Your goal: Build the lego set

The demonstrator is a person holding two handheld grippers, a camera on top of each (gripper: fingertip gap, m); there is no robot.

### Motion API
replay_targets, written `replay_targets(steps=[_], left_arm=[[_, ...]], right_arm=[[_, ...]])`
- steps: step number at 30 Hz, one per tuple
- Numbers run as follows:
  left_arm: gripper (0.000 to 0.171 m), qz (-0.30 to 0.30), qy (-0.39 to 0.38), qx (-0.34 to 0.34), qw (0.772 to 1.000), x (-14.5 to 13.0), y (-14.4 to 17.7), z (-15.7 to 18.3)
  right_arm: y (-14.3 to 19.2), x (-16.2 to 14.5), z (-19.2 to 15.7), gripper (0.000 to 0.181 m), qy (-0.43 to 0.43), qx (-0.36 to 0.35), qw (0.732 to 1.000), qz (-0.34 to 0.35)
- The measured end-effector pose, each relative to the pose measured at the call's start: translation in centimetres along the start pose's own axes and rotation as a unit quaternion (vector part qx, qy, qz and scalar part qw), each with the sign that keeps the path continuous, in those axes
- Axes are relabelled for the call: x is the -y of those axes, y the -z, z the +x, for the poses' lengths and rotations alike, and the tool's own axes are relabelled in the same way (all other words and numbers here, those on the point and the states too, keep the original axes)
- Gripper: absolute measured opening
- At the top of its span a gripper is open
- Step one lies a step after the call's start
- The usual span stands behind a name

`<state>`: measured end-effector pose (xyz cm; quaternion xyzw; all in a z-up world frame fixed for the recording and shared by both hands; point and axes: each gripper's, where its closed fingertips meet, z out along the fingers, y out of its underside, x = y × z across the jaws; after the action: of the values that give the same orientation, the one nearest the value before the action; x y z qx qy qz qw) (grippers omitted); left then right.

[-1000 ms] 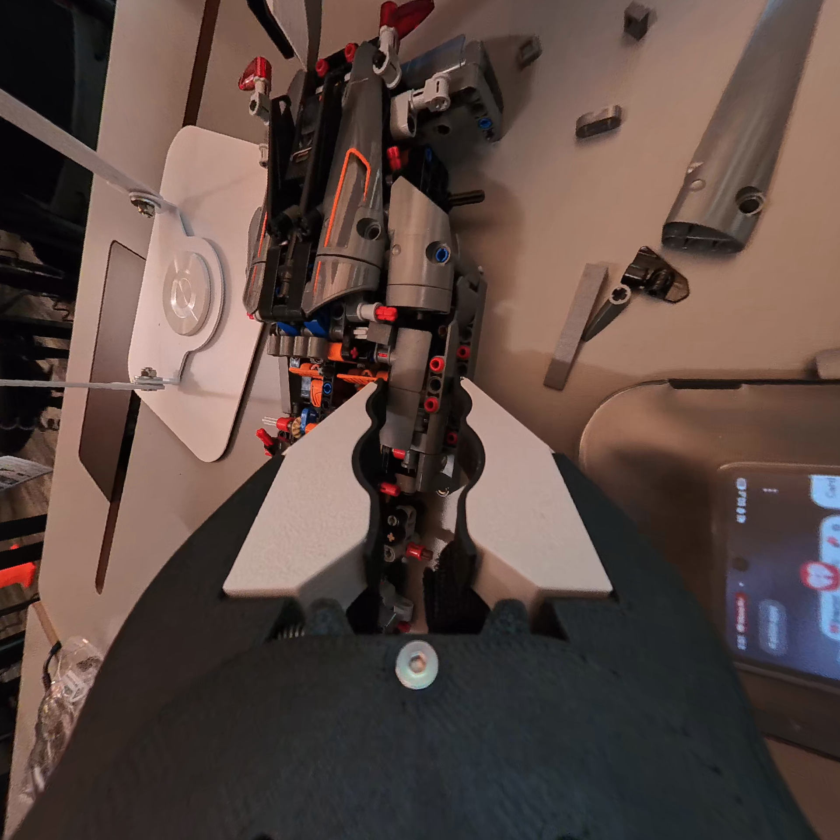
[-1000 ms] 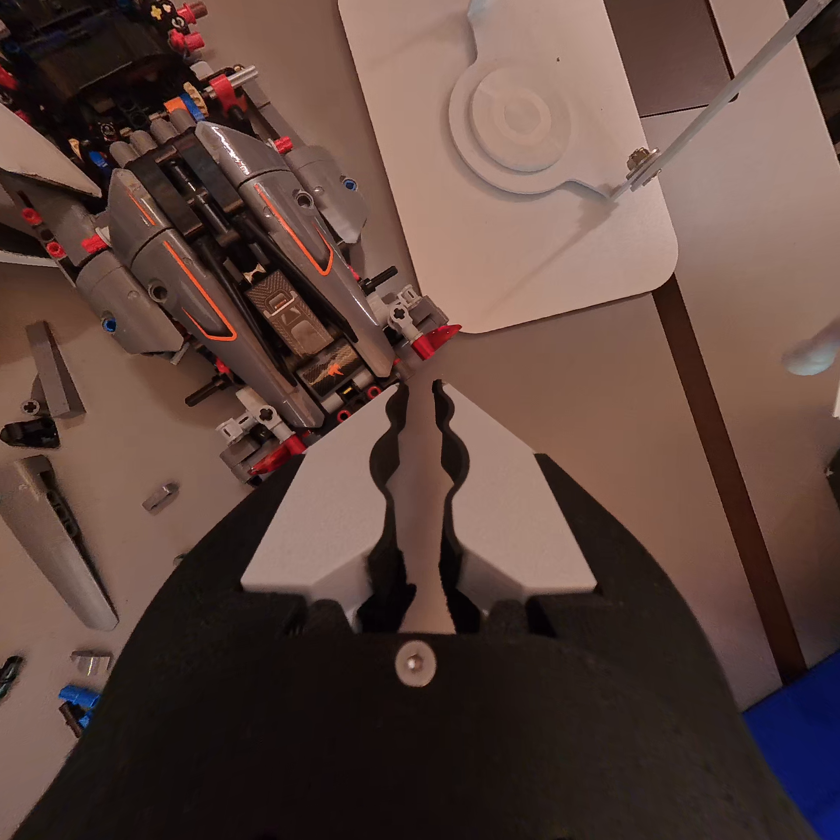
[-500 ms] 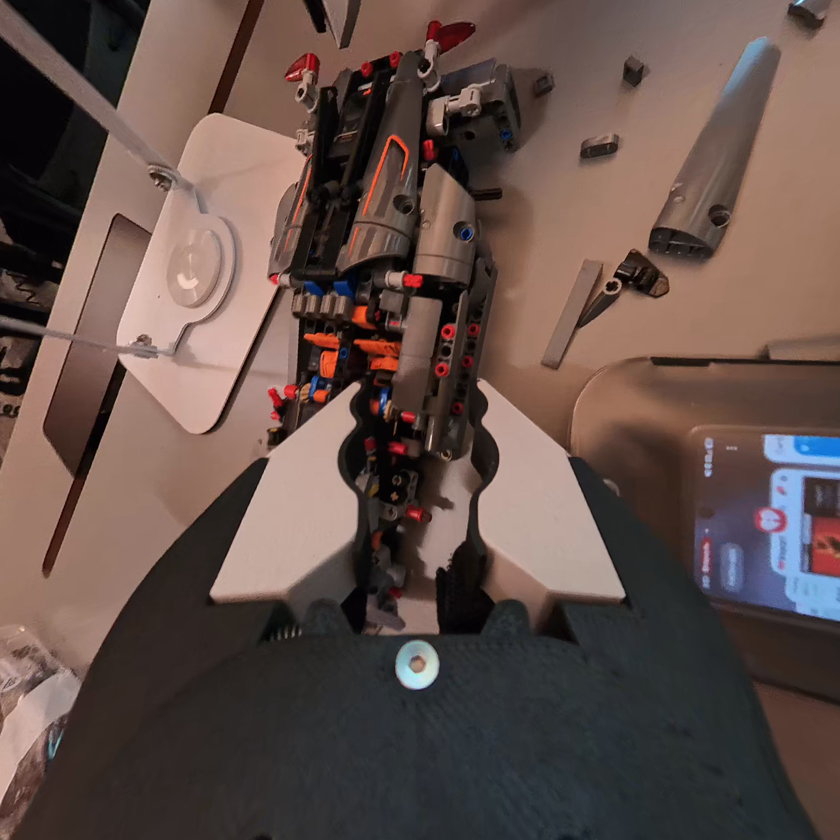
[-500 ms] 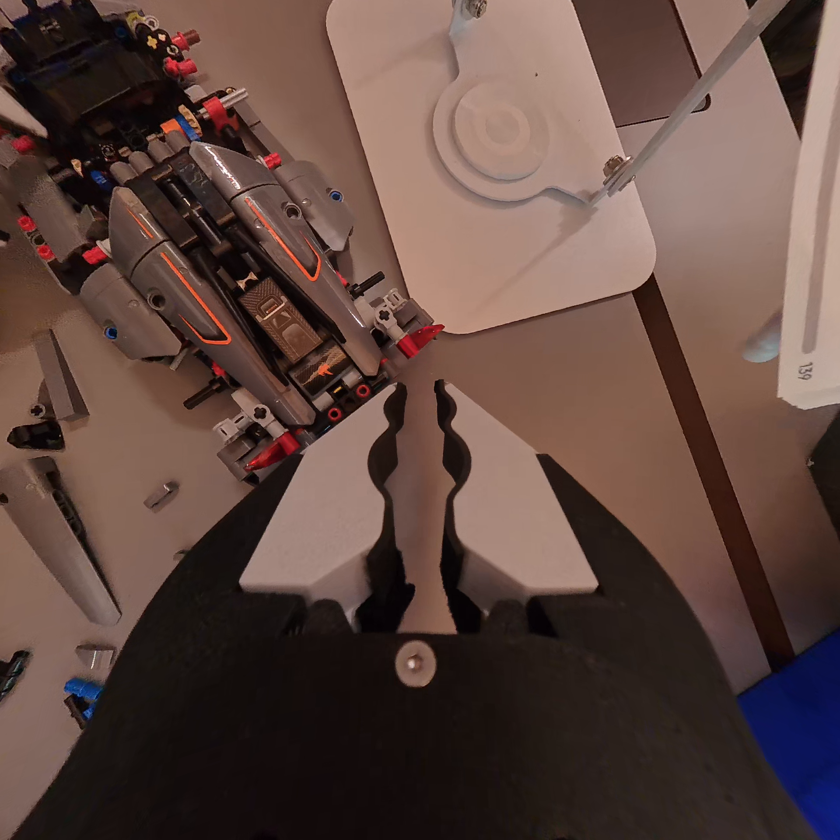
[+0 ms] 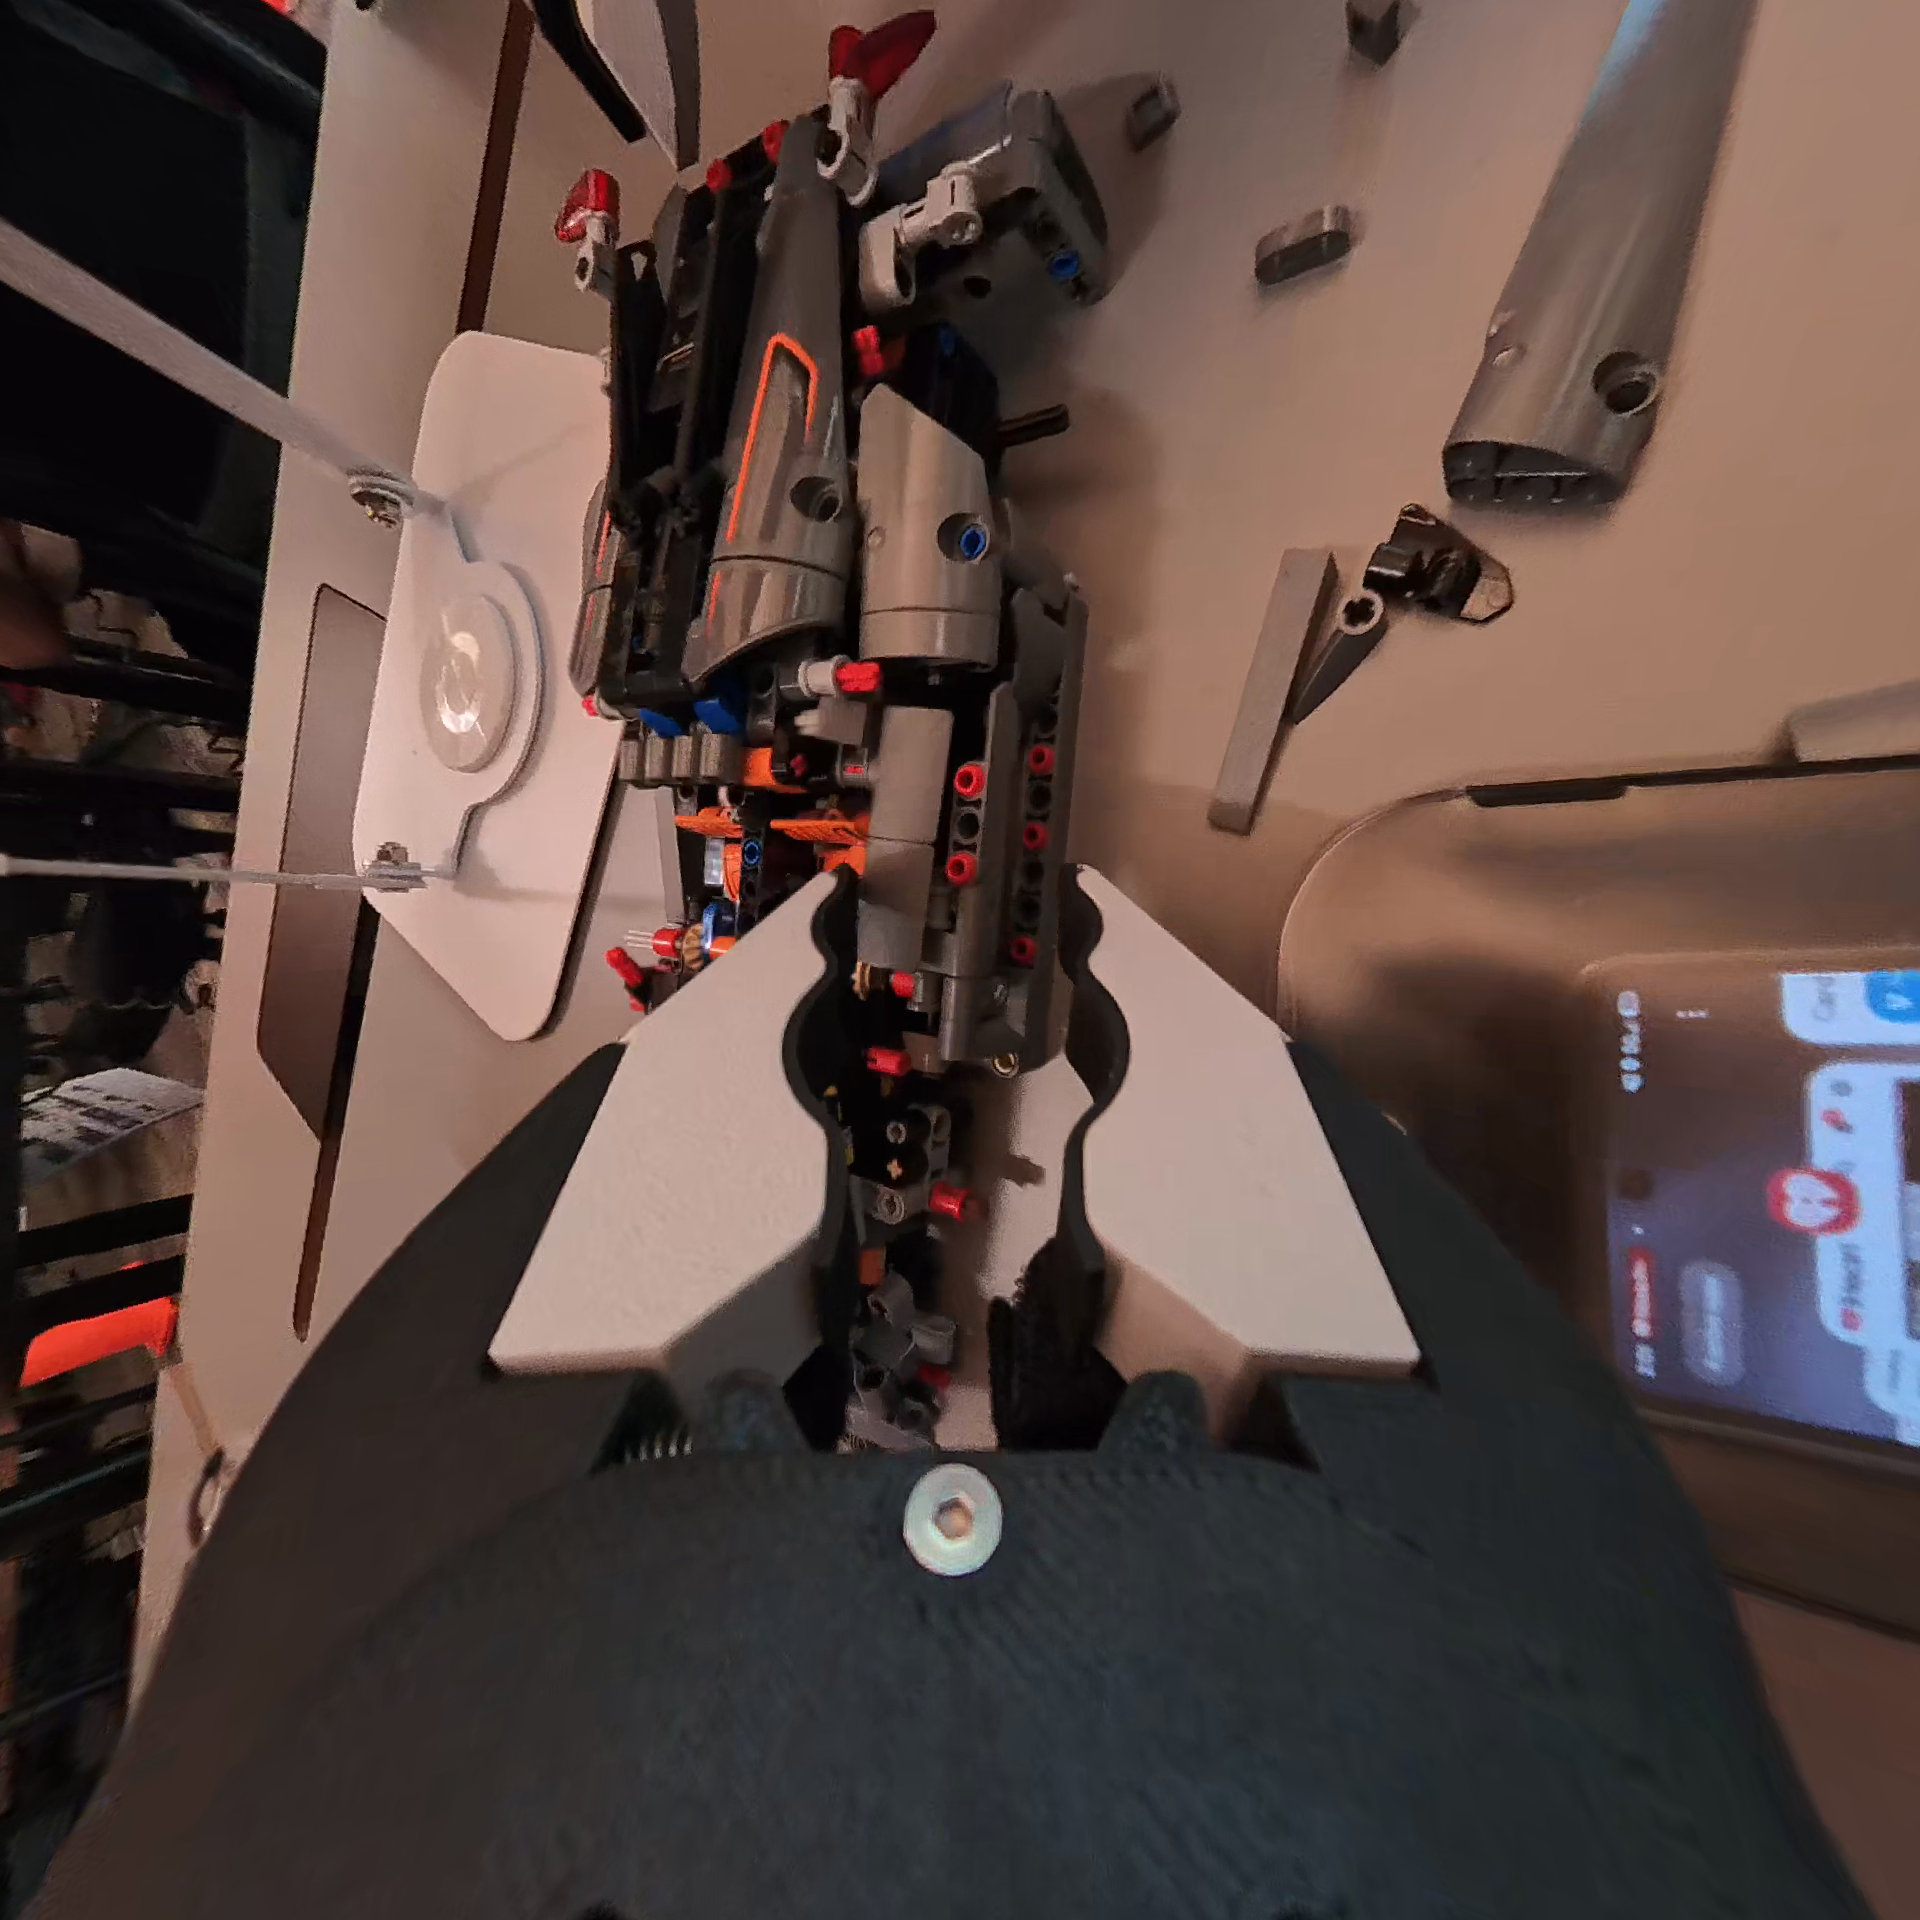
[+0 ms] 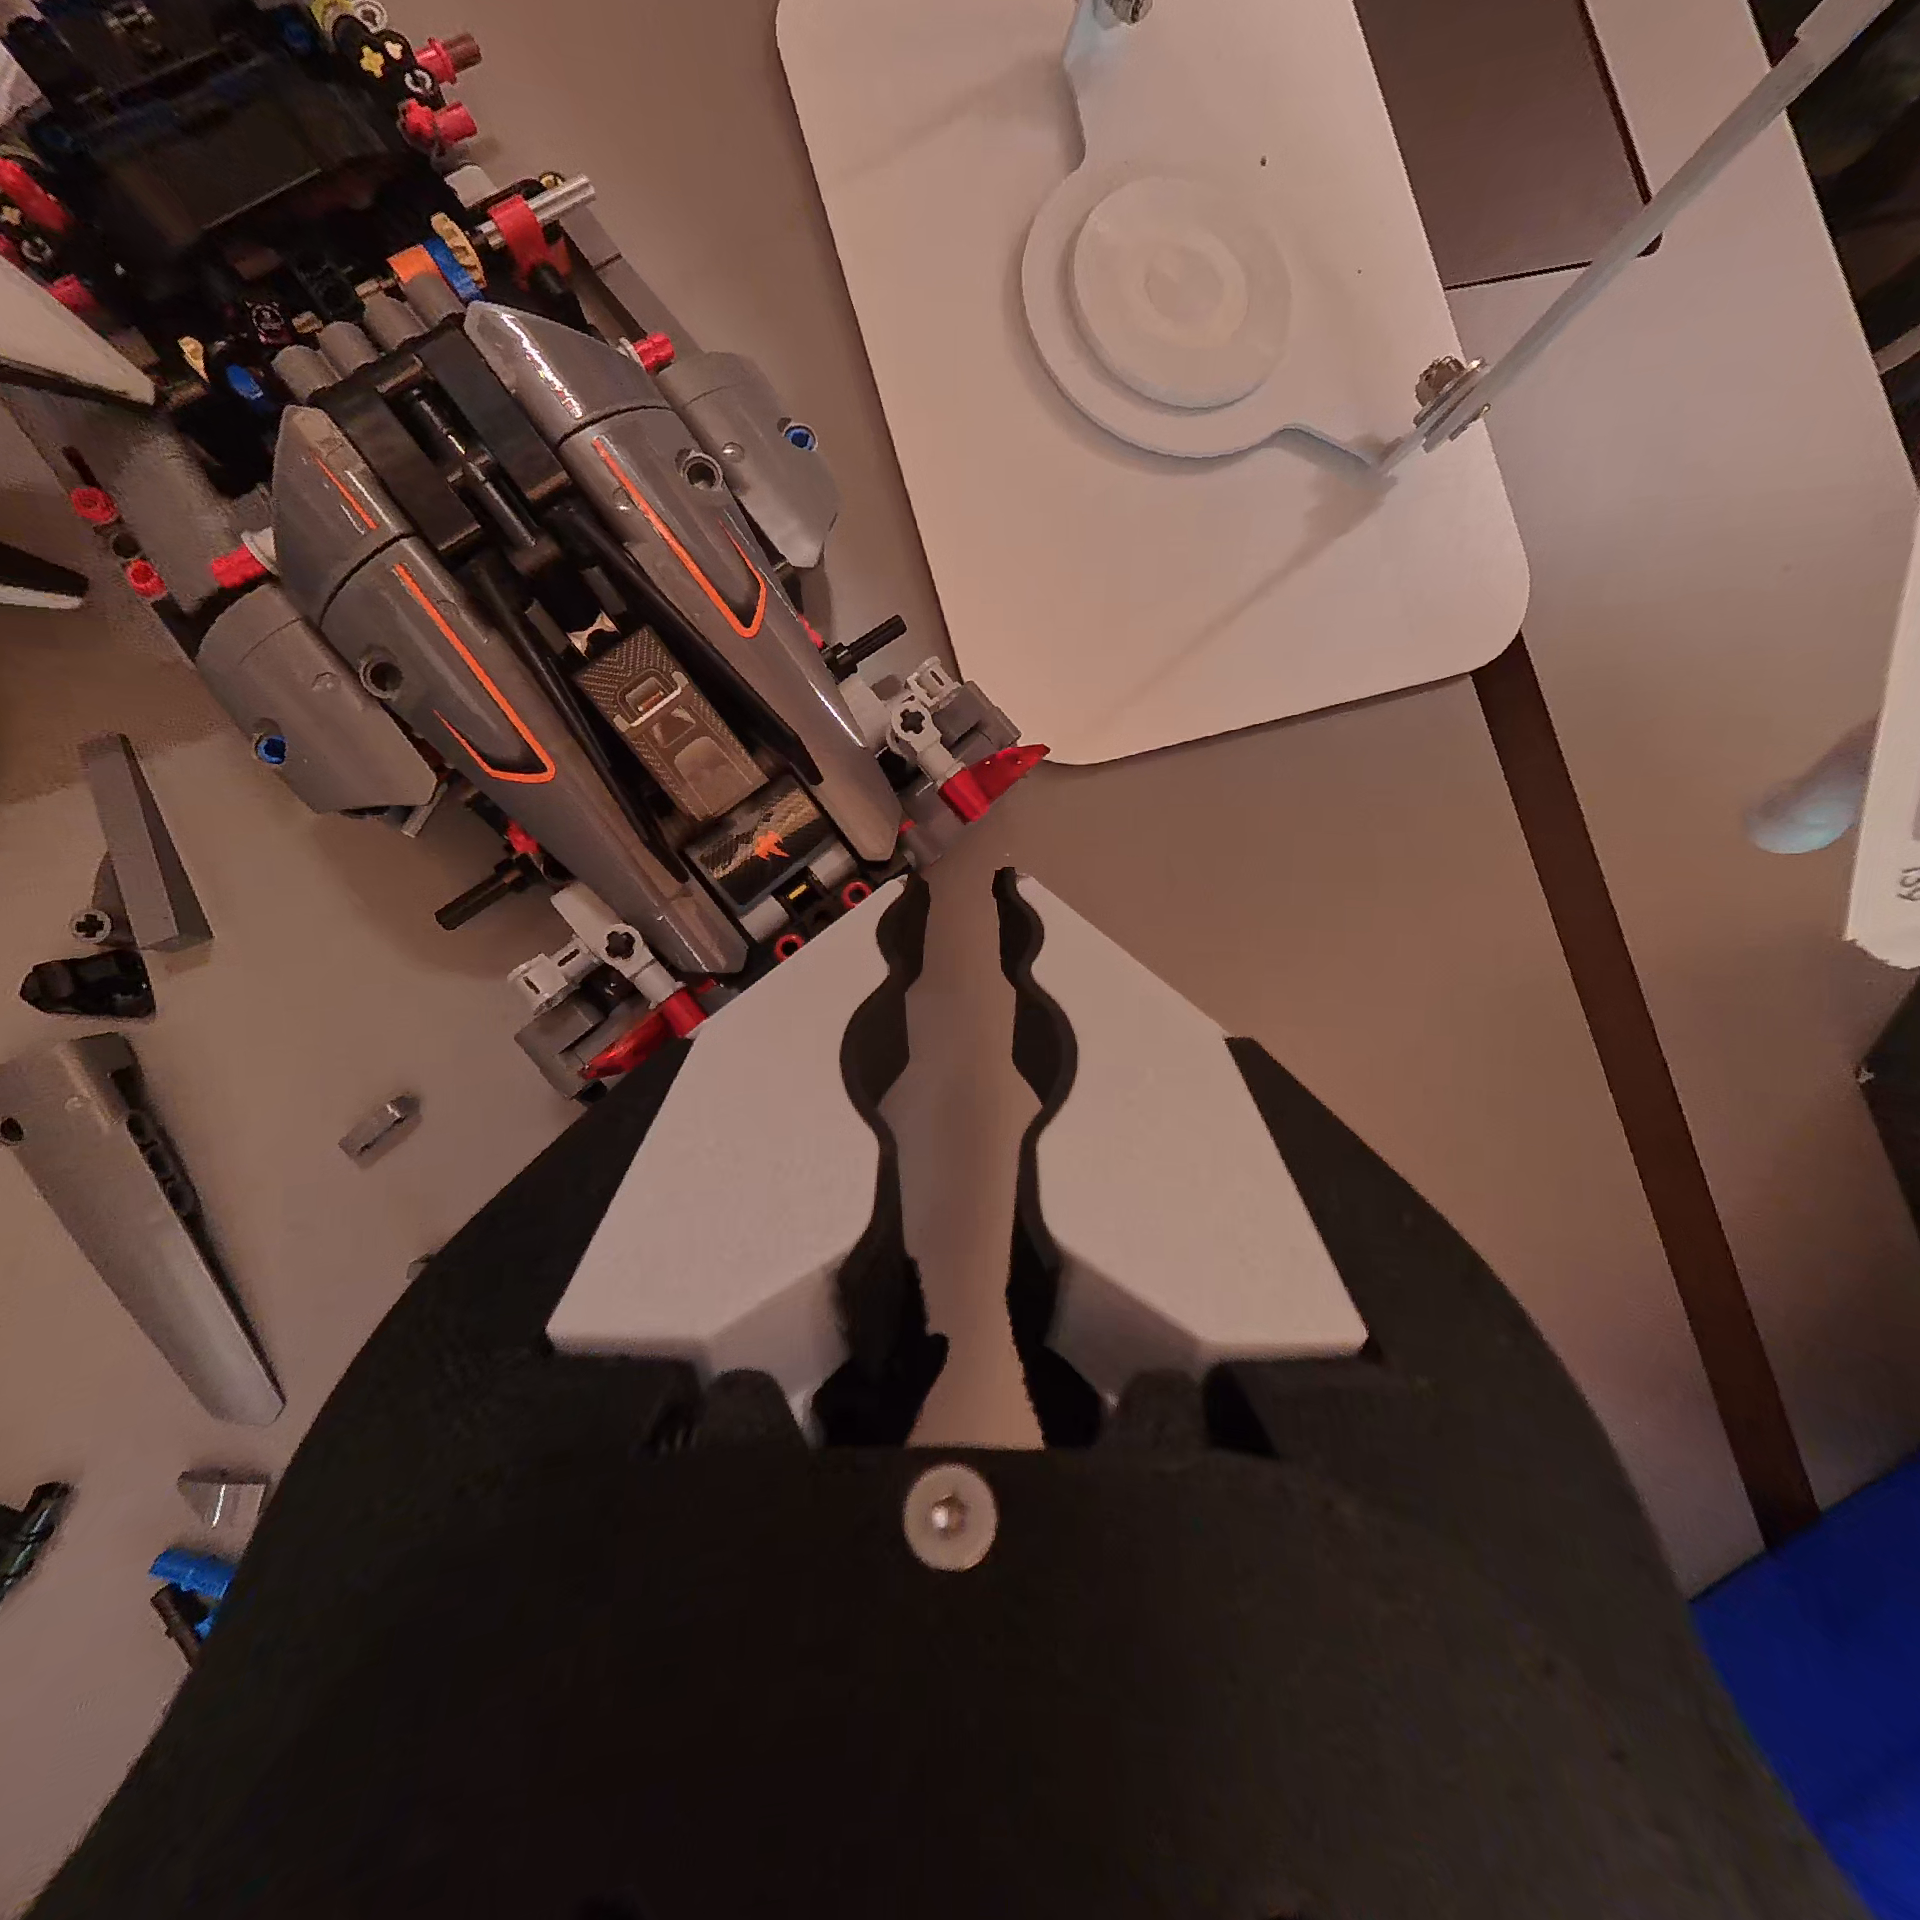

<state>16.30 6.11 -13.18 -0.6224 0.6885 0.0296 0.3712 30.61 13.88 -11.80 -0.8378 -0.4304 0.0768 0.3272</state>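
- Beige tabletop point(image 6: 1299, 935) under warm, dim light; a dark brown strip point(image 6: 1621, 1039) crosses it in the right wrist view, with a blue surface point(image 6: 1829, 1621) at the lower right corner.
- Partly built dark grey lego vehicle with orange-lined curved panels and red pins point(image 5: 831, 540) point(image 6: 582, 644) lies on the tabletop, beside a white rounded stand plate carrying a round disc point(image 5: 488, 748) point(image 6: 1174, 416). Whether model and plate touch cannot be told.
- Left gripper point(image 5: 951, 883): light grey fingers point(image 5: 707, 1122) set wide apart, straddling the near end of the model. The studded grey beam sits between them. A gap shows on the right side; contact on the left side cannot be told.
- Right gripper point(image 6: 961, 883): fingers point(image 6: 758, 1174) parted by a narrow gap with only bare tabletop between them, nothing held. Tips sit just beside the model's end with the red fin pieces point(image 6: 982, 779).
- Loose parts on the tabletop in the left wrist view: long tapered grey panel point(image 5: 1579, 281), flat grey bar point(image 5: 1268, 686), small black connector point(image 5: 1439, 566), short dark link point(image 5: 1304, 244).
- Phone with a lit screen point(image 5: 1766, 1216) rests in a shallow grey tray point(image 5: 1455, 883) at right.
- Small blue piece point(image 6: 192, 1574) near the lower left of the right wrist view.
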Motion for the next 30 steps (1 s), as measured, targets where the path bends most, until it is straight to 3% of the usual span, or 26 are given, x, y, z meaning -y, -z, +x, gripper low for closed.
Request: replay_targets(steps=[14, 19, 25, 30], left_arm=[[0.039, 0.024, 0.046, 0.007, 0.999, 0.2, 2.0, -0.6], [0.041, -0.009, 0.041, 0.018, 0.999, -1.3, 1.7, -1.3], [0.040, 0.004, 0.065, 0.015, 0.998, -2.6, 2.9, -2.1], [0.023, 0.006, 0.013, 0.006, 1.000, -1.9, 2.8, -0.6]], right_arm=[[1.6, 1.2, 0.3, 0.013, 0.000, -0.006, 1.000, 0.028], [2.9, 2.3, -0.2, 0.015, 0.011, 0.008, 0.998, 0.059], [3.9, 3.6, -1.2, 0.011, 0.067, 0.002, 0.993, 0.094], [3.1, 3.0, -1.4, 0.011, 0.070, 0.004, 0.995, 0.077]])
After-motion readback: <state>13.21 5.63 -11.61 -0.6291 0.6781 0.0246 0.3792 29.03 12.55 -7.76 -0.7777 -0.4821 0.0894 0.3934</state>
